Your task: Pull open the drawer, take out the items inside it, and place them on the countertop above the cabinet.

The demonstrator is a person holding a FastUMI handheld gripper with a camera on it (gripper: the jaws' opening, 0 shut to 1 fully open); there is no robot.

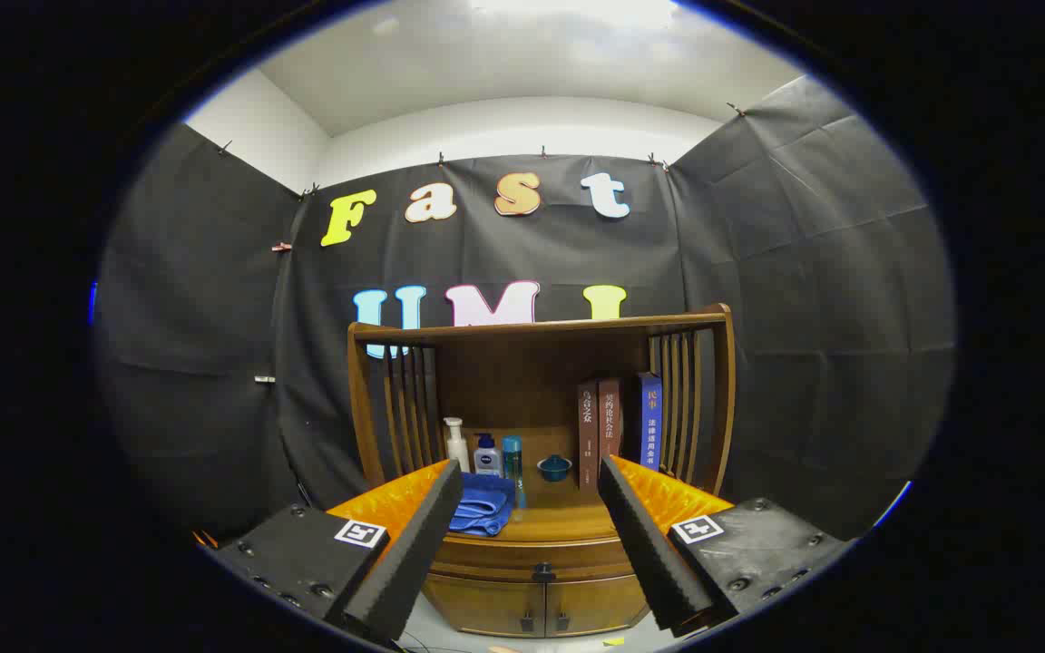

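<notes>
Straight ahead and a little below the spread, empty fingers of the gripper [532, 544], the drawer [536, 555] sits shut under the countertop [568, 524], its small dark knob [542, 572] centred between them, its front running crosswise, with a blue cloth [482, 505], bottles [484, 453] and books [618, 426] above.

walls: black cloth [758, 272] | ceiling [522, 63]: white, lit | floor [450, 635]: pale

tongs [532, 490] spread, air between | drawer knob [542, 572] unblocked | countertop [568, 521] middle free; towel [482, 506] left, books [618, 426] right
</notes>
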